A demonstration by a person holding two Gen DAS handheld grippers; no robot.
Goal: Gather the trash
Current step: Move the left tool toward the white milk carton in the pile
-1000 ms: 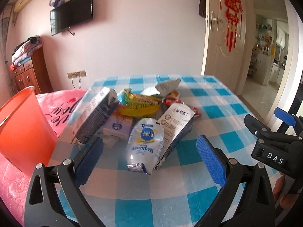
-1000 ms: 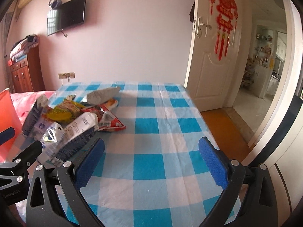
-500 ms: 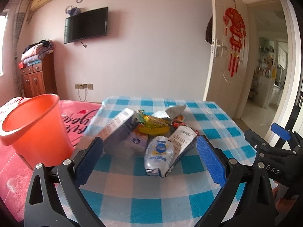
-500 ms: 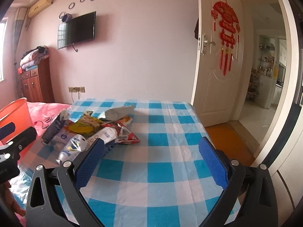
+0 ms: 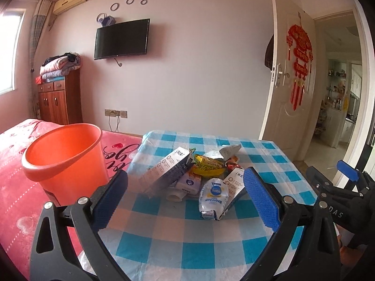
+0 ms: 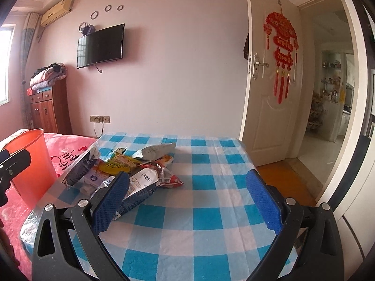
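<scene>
Both grippers' jaws gape above the wrapper pile [image 5: 199, 175].

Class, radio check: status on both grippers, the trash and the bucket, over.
Left gripper open, empty. Right gripper open, empty. Trash pile untouched on checked table; orange bucket beside it. Nothing blocking.

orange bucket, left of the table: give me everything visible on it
The orange bucket is smooth, glossy plastic by the look of it, round, tapering toward its base, with a thick rolled rim. It stands upright on the pink bedspread beside the left edge of the checked table, apart from the trash pile. What shows of the inside holds nothing; its bottom is out of sight. No handle shows. Neither claw touches it.
</scene>
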